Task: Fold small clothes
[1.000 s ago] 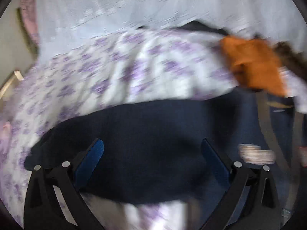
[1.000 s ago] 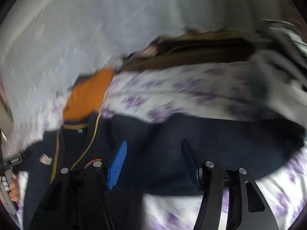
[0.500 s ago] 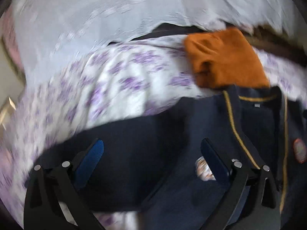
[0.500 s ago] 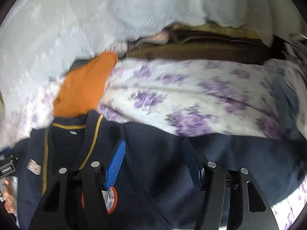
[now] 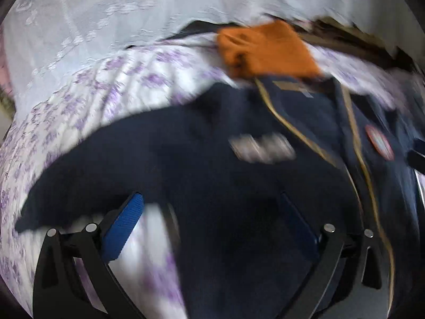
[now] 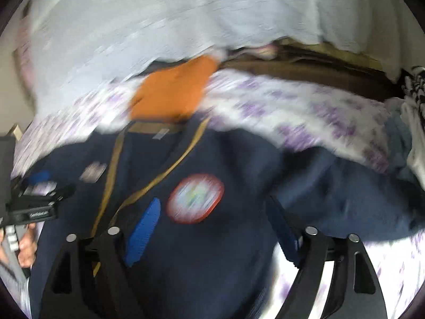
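A navy cardigan (image 5: 212, 175) with gold trim, a round red-rimmed badge (image 6: 195, 202) and a small chest label (image 5: 261, 147) lies spread face up on the purple-flowered bedsheet (image 5: 101, 98). It also shows in the right wrist view (image 6: 212, 252). My left gripper (image 5: 212, 226) is open and empty over the garment's left side near the sleeve. My right gripper (image 6: 212, 228) is open and empty over the chest, just below the badge. The left gripper's body shows at the left edge of the right wrist view (image 6: 32, 204).
A folded orange garment (image 5: 265, 50) lies just beyond the cardigan's collar, and shows in the right wrist view too (image 6: 172, 93). A pale lace cover (image 5: 132, 13) and a brown edge (image 6: 305, 71) lie behind. Black-and-white cloth (image 6: 414, 85) sits far right.
Both grippers have swung inward from the sleeves toward the cardigan's middle; the badge and collar now sit centred in view. Both grippers stay open.
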The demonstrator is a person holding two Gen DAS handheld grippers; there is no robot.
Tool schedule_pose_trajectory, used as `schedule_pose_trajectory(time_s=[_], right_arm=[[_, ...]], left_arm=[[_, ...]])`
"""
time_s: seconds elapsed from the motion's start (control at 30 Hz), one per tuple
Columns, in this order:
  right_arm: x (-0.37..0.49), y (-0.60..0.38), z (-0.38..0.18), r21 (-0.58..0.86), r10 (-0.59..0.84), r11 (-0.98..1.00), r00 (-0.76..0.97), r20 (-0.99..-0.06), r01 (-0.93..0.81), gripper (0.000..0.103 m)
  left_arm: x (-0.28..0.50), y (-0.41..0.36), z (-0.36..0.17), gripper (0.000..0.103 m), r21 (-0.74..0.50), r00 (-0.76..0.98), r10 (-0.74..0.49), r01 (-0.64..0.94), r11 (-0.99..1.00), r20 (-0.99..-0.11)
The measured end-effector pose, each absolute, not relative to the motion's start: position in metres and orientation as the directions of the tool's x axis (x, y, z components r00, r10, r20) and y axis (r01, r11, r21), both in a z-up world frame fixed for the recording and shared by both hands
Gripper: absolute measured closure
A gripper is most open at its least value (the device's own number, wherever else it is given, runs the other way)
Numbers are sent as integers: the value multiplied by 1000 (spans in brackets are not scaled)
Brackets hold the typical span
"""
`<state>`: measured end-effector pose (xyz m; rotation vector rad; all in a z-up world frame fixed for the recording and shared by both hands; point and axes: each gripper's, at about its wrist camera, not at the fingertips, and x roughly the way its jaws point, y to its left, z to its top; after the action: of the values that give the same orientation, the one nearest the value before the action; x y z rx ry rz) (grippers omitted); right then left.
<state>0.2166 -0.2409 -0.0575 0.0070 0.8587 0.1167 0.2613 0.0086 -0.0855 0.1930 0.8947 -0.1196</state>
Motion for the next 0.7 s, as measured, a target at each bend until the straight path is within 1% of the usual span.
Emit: schedule_pose_trajectory(time_s=[0.03, 0.07, 0.13, 0.17, 0.2, 0.27, 0.33, 0.37, 0.4, 0.47, 0.53, 0.57, 0.6, 0.63, 0.7], right_arm=[[206, -229, -73, 22, 99, 991, 602, -792, -134, 20], [198, -221, -86, -19, 73, 988, 572, -817, -154, 17], [177, -214, -88, -105, 8, 984, 623, -782, -145, 16], [169, -216, -82, -110, -14, 987, 619, -786, -117, 16], [162, -218, -76, -97, -14, 990, 628, -778, -98, 16], [131, -227, -64, -18, 55, 995, 673, -738, -101, 16], [104, -227, -75, 13, 95, 991, 635, -766, -133, 16], [96, -224, -84, 7, 98, 989, 612, -785, -149, 15], [84, -226, -90, -8, 86, 989, 617, -782, -149, 15], [77, -241, -76, 75, 137, 989, 635, -760, -124, 15], [72, -274, -60, 196, 184, 979, 690, -700, -62, 15], [74, -290, -54, 233, 180, 972, 707, -684, -22, 17], [79, -316, -48, 284, 164, 958, 731, -662, 43, 23], [83, -335, -45, 322, 145, 942, 745, -651, 98, 28], [95, -382, -45, 406, 88, 881, 760, -643, 242, 50]], left_arm=[[250, 4, -91, 4, 146, 610, -6, 200, 969, -793], [240, 0, -97, 4, 185, 613, 24, 201, 962, -790], [217, -4, -96, 4, 252, 657, 76, 178, 951, -750], [208, -6, -93, 4, 264, 660, 85, 176, 948, -746], [197, -4, -90, 4, 253, 661, 80, 171, 952, -746], [176, 2, -88, 4, 218, 662, 52, 170, 961, -748], [151, 5, -88, 4, 188, 657, 9, 203, 961, -754], [138, 5, -90, 4, 185, 652, -10, 230, 956, -758], [131, 2, -92, 4, 192, 647, -12, 243, 951, -762], [122, -2, -97, 4, 231, 649, 21, 240, 943, -761], [114, -2, -91, 4, 232, 656, 34, 217, 948, -754], [112, -2, -87, 4, 235, 661, 40, 209, 949, -749], [111, -2, -83, 4, 239, 669, 46, 200, 950, -742], [112, -2, -77, 4, 243, 679, 53, 188, 952, -733], [118, -7, -62, 4, 243, 695, 59, 169, 955, -716]])
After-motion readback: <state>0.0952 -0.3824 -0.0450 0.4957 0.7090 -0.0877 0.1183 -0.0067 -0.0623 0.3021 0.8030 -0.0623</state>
